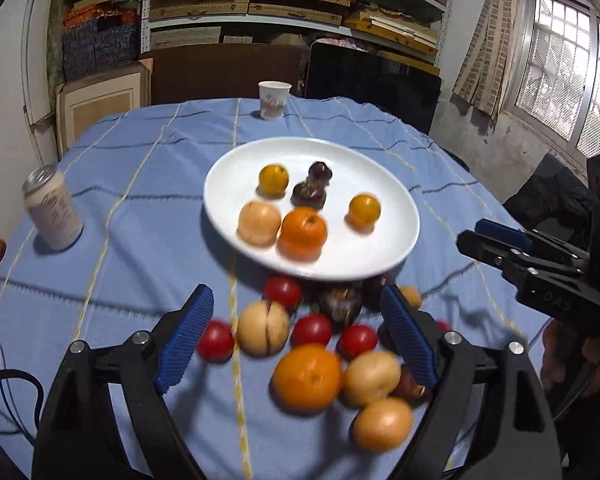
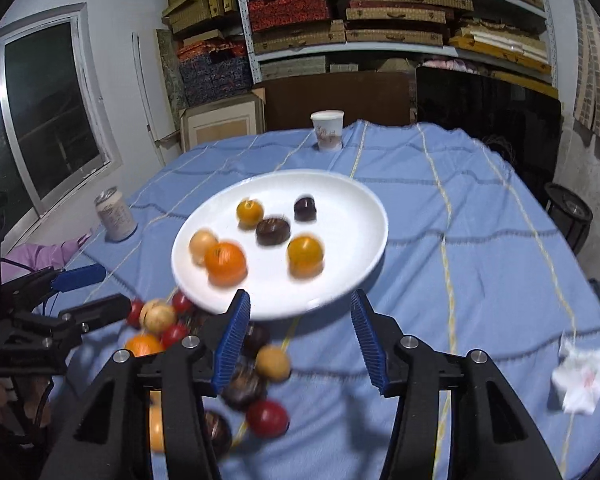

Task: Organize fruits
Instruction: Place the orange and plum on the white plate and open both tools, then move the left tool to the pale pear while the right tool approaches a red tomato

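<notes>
A white plate (image 1: 380,184) (image 2: 340,208) on the blue cloth holds an orange (image 1: 303,232) (image 2: 225,260), a pale round fruit (image 1: 259,222), two small yellow fruits and two dark ones. In front of it lies a loose pile: red tomatoes (image 1: 283,291) (image 2: 267,418), pale fruits (image 1: 263,327) (image 2: 273,362), an orange (image 1: 307,376) and dark fruits (image 1: 340,304) (image 2: 242,388). My left gripper (image 1: 297,292) (image 2: 92,292) hangs wide open above the pile, touching nothing. My right gripper (image 2: 300,298) (image 1: 496,240) is open before the plate's near rim, empty.
A drink can (image 1: 54,210) (image 2: 115,214) stands at the table's left. A paper cup (image 1: 274,100) (image 2: 327,130) sits at the far edge. A crumpled tissue (image 2: 580,380) lies at the right. Shelves of boxes and a black screen (image 1: 372,80) stand behind.
</notes>
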`<state>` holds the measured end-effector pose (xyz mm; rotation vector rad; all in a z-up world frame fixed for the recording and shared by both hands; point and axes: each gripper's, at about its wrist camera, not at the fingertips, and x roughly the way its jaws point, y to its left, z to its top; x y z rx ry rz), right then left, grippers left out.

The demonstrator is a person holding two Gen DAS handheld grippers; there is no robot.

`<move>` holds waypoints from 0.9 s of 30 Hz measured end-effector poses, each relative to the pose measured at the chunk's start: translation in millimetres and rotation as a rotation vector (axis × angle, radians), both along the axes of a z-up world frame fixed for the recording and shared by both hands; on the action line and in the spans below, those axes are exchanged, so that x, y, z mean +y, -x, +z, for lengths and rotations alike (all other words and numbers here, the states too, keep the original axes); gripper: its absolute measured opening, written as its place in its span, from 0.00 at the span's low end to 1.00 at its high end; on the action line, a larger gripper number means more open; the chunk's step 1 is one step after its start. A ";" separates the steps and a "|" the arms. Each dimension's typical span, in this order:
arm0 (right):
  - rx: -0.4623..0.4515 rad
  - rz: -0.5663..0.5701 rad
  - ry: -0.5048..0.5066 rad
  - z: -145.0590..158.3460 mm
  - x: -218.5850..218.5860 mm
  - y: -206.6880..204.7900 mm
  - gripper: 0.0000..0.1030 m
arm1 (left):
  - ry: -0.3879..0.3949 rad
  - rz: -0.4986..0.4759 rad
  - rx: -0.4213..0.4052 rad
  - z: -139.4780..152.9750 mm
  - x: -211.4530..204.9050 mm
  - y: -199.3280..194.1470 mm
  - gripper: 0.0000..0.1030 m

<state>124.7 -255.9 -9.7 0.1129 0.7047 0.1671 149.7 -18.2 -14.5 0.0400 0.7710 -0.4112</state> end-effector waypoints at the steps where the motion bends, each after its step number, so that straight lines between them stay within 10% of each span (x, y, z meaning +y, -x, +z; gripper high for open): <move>1: 0.010 0.000 -0.007 -5.6 -0.1 7.5 0.51 | -0.008 0.002 -0.003 -4.3 2.8 5.2 0.83; 10: 0.051 -0.019 -0.074 -49.9 -0.5 53.0 0.56 | -0.066 -0.044 0.010 -42.2 8.5 50.6 0.83; 27: 0.037 -0.013 -0.140 -52.0 -8.6 59.1 0.57 | -0.088 -0.195 0.069 -60.3 -44.8 74.4 0.42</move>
